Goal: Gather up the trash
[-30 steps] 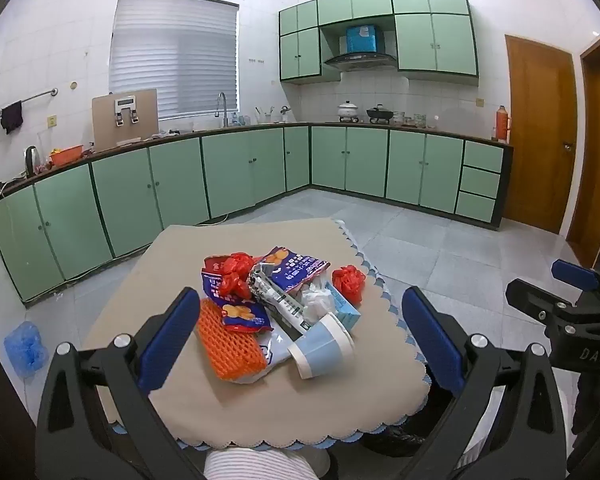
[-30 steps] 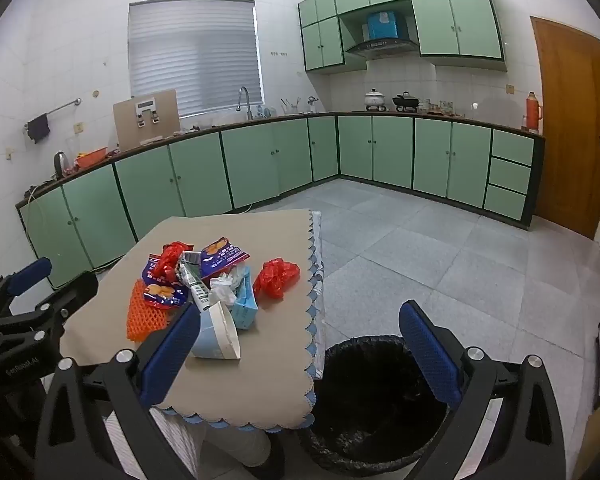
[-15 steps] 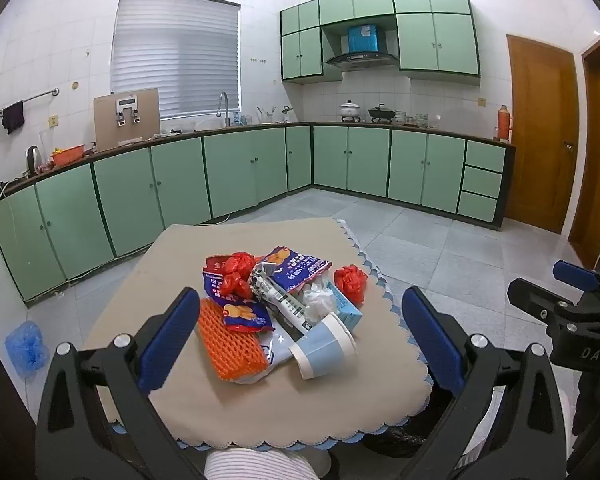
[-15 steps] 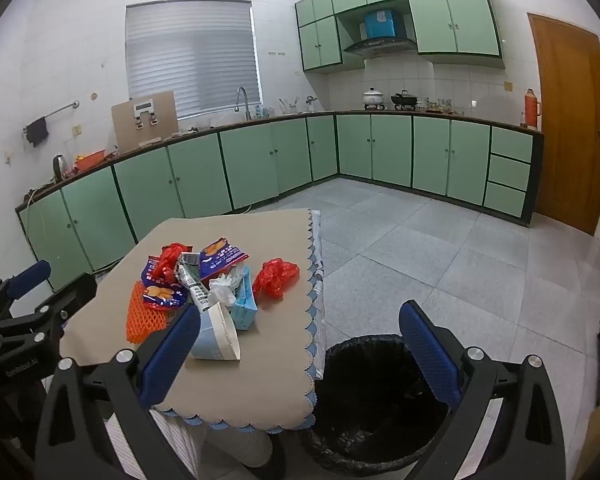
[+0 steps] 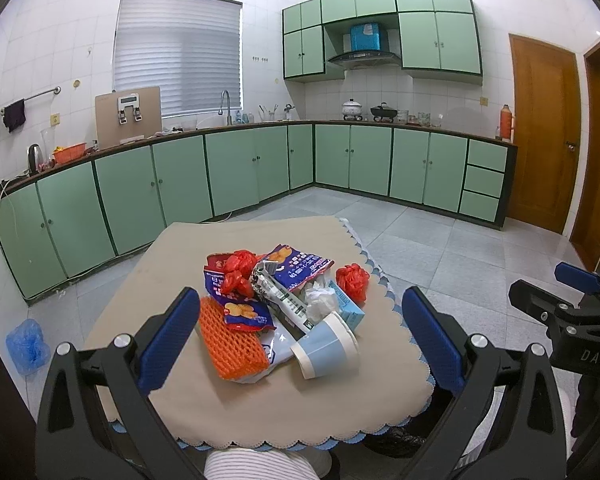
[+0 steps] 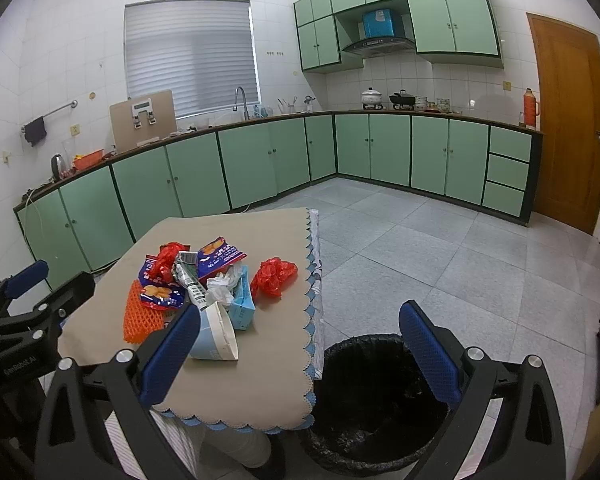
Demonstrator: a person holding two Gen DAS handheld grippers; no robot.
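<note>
A pile of trash lies on the small table point(image 5: 236, 408): an orange foam net point(image 5: 230, 342), a blue paper cup point(image 5: 325, 346) on its side, snack wrappers point(image 5: 300, 266), a white tissue point(image 5: 320, 302), a blue carton point(image 5: 350, 310) and a red plastic bag point(image 5: 353, 277). My left gripper point(image 5: 300, 336) is open and empty, held above the table's near edge. My right gripper point(image 6: 300, 354) is open and empty, over the table's right edge next to the black-lined bin point(image 6: 374, 400). The cup point(image 6: 216, 336) and the red bag point(image 6: 274, 276) also show in the right wrist view.
The table wears a beige cloth with a blue scalloped hem point(image 6: 236, 426). Green cabinets point(image 5: 228, 172) line the left and far walls. A wooden door point(image 5: 542, 136) stands at the right. A blue bag point(image 5: 27, 345) lies on the tiled floor at the left.
</note>
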